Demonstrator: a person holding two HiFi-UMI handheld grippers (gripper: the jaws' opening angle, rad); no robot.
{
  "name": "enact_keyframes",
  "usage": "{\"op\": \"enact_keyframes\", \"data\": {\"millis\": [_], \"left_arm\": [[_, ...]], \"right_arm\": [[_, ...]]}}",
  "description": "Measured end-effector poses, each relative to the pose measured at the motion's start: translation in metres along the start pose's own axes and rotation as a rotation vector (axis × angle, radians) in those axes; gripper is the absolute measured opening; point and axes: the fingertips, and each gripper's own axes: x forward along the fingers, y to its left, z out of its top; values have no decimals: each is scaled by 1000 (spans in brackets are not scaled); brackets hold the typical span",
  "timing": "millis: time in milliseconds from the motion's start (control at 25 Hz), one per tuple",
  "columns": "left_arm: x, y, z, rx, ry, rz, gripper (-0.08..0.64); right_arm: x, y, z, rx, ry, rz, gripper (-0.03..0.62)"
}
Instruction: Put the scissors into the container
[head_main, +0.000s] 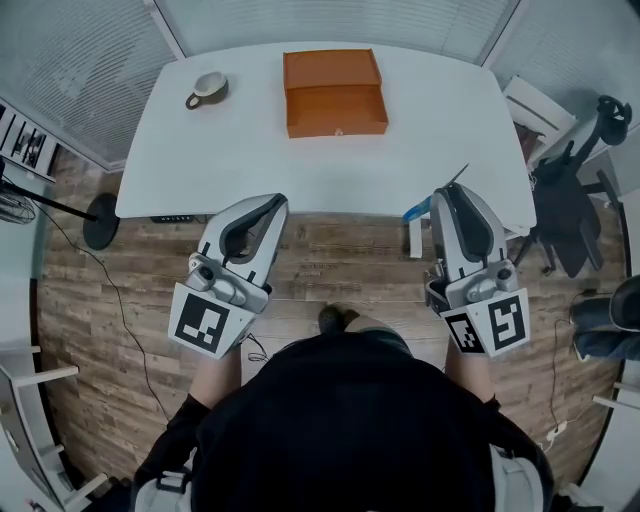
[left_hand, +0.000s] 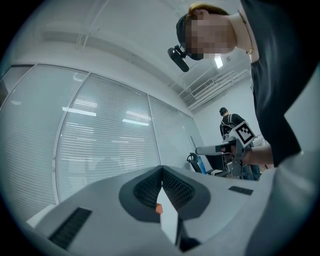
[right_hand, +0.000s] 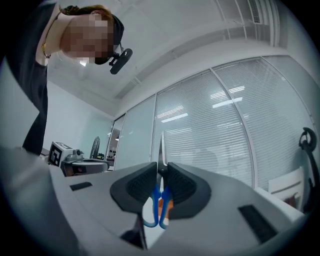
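1. Gripping the scissors (right_hand: 160, 148) by the metal just above the handles, the right gripper (right_hand: 161, 169) has its jaws clenched on them. The blades point up past the pads, and the blue handle loops hang below between the jaws.
2. In the head view, the right gripper (head_main: 441, 197) sits at the front right edge of the white table (head_main: 420, 130). The scissors (head_main: 417, 212) show a blue handle to its left and a thin blade tip poking out over the tabletop.
3. The left gripper (left_hand: 161, 169) is clenched on nothing. Its ribbed pads meet at the tips, and only a narrow wedge of table and a speck of orange show in the gap behind them.
4. From the head view, the left gripper (head_main: 277, 200) hovers at the table's front edge, above the wooden floor (head_main: 330, 255) and well apart from the right one.
5. The orange container (head_main: 335, 92) stands at the far middle of the table with its open tray facing the person. It is well apart from the scissors.
6. A cup (head_main: 208, 88) rests near the table's far left corner, to the left of the container and not touching it.
7. A dark office chair (head_main: 568, 205) stands beside the table's right end.
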Motion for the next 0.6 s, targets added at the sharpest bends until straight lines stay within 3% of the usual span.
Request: {"op": "enact_keyframes", "data": {"millis": [600], "left_arm": [[-8,-1,-1,21,19,-9,14]], "right_arm": [[-12,8,3,-5,-2,-11,71]]}}
